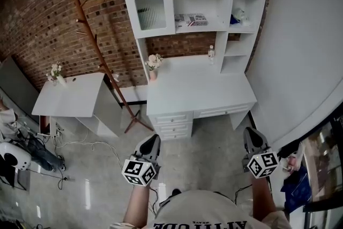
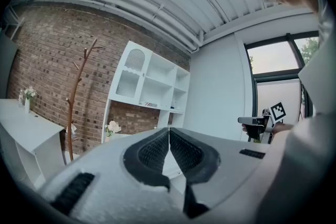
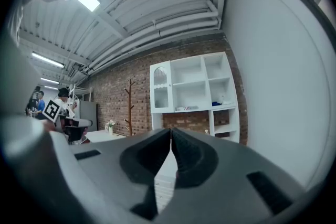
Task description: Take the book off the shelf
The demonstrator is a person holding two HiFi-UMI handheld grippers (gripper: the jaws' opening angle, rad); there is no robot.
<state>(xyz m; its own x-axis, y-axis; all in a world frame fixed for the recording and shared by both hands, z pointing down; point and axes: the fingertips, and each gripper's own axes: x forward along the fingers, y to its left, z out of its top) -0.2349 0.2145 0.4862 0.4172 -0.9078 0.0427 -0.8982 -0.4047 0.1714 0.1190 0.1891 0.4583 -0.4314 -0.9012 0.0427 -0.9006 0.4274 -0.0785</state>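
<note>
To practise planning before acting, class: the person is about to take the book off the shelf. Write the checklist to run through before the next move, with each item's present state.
1. Book found, lying flat on the shelf: ok.
2. Left gripper empty, jaws together with nothing between: ok.
3. Right gripper empty, likewise: ok.
4. Jaws open for a grasp: both shut, not ok.
5. Shelf within reach: floor and desk lie between, not ok.
6. One book or a stack: cannot tell.
</note>
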